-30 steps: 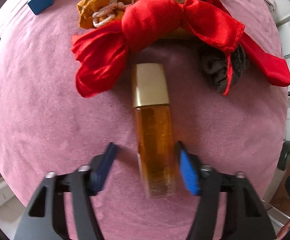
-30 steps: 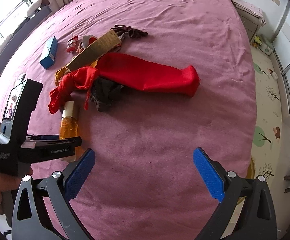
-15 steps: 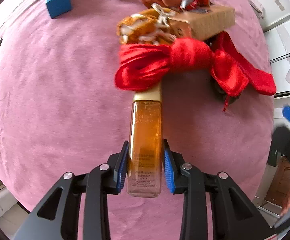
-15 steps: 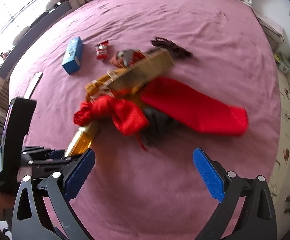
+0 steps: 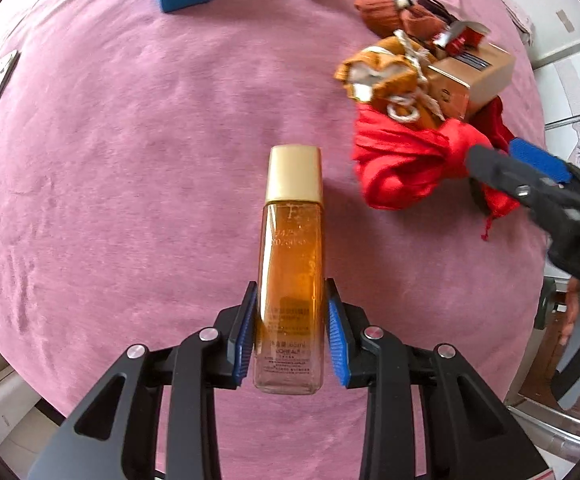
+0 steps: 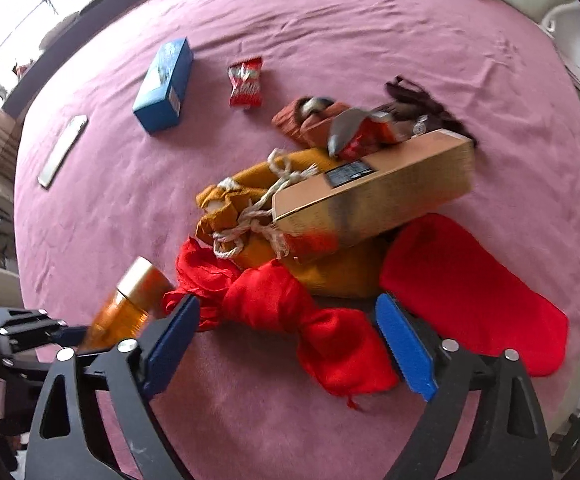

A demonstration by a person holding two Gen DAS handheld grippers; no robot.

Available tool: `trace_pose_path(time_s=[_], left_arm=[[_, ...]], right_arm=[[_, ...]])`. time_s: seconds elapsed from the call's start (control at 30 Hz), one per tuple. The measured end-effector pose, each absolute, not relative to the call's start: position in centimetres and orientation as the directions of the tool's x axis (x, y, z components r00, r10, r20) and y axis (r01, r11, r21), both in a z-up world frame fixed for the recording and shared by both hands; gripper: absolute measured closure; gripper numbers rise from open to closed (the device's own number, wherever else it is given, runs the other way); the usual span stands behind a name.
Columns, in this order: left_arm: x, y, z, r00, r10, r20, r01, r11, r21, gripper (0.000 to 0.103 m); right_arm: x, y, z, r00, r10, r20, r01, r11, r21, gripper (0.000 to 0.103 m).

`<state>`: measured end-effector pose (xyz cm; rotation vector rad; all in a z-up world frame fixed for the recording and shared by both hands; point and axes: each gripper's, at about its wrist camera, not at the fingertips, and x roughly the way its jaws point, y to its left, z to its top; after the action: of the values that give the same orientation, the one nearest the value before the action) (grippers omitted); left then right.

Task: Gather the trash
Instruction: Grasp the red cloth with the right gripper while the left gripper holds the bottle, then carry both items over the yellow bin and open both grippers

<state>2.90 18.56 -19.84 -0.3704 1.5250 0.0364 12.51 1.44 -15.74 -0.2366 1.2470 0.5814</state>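
Trash item: amber glass bottle with a gold cap point(image 5: 291, 264), a second ago flat on the pink velvet bedspread point(image 5: 130, 160) against the pile; now lifted clear.
Left gripper point(image 5: 291, 336): blue pads clamped on the bottle's lower body, closed since the earlier frames.
Right gripper point(image 6: 290, 344): jaws apart, just been narrowing, straddling the knotted red satin cloth point(image 6: 290, 304); pads not pressing.
Remaining: tan cardboard box point(image 6: 373, 196), blue carton point(image 6: 164, 86), red snack wrapper point(image 6: 245, 84).
Judgement: first item secured; disposal point not visible.
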Motion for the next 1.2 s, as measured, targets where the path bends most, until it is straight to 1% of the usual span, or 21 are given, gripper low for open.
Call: trace_pose_path(time_s=[0.1, 0.13, 0.2, 0.27, 0.33, 0.37, 0.47, 0.6, 0.8, 1.07, 1.2], left_arm=[[3.3, 19.3, -19.9, 0.050, -0.212, -0.976, -0.252, 0.943, -0.218, 0.071], [3.1, 19.1, -20.1, 0.048, -0.213, -0.976, -0.249, 0.944, -0.218, 0.071], [3.2, 19.6, -20.1, 0.045, -0.219, -0.975, -0.246, 0.943, -0.223, 0.071], [3.2, 19.9, -20.1, 0.044, -0.222, -0.974, -0.247, 0.943, -0.226, 0.071], [3.1, 20.0, -20.0, 0.046, -0.225, -0.973, -0.251, 0.940, -0.229, 0.071], [3.2, 20.1, -19.9, 0.048, -0.224, -0.973, -0.251, 0.941, -0.228, 0.071], [3.1, 18.9, -19.6, 0.056, -0.220, -0.974, -0.247, 0.942, -0.227, 0.071], [3.4, 18.1, -17.9, 0.074, -0.215, -0.974, -0.228, 0.947, -0.227, 0.072], [3.1, 14.7, -15.1, 0.093, -0.219, -0.971, -0.150, 0.961, -0.232, 0.072], [2.1, 7.5, -12.8, 0.081, -0.277, -0.957, -0.055, 0.958, -0.282, 0.072], [1.9, 2.5, -11.8, 0.069, -0.304, -0.950, 0.026, 0.953, -0.303, 0.072]], right_arm=[[12.4, 2.0, -17.1, 0.151, 0.268, -0.952, -0.530, 0.835, 0.151, 0.022], [12.3, 2.1, -17.5, 0.135, 0.264, -0.955, -0.525, 0.836, 0.157, 0.024], [11.9, 2.4, -18.2, 0.100, 0.262, -0.960, -0.523, 0.835, 0.173, 0.039], [11.5, 2.3, -19.1, 0.051, 0.264, -0.963, -0.513, 0.834, 0.202, 0.060], [11.2, 2.0, -19.4, 0.034, 0.274, -0.961, -0.491, 0.842, 0.223, 0.069], [11.0, 1.7, -19.4, 0.033, 0.277, -0.960, -0.481, 0.847, 0.228, 0.071], [10.3, 0.8, -18.4, 0.037, 0.306, -0.951, -0.458, 0.851, 0.256, 0.073], [9.3, -1.1, -16.1, 0.054, 0.363, -0.930, -0.419, 0.854, 0.309, 0.074], [7.3, -5.5, -12.8, 0.098, 0.404, -0.909, -0.344, 0.871, 0.350, 0.074], [3.9, -13.4, -10.7, 0.159, 0.393, -0.906, -0.217, 0.909, 0.356, 0.074], [2.7, -17.8, -10.1, 0.200, 0.382, -0.902, -0.144, 0.922, 0.359, 0.074]])
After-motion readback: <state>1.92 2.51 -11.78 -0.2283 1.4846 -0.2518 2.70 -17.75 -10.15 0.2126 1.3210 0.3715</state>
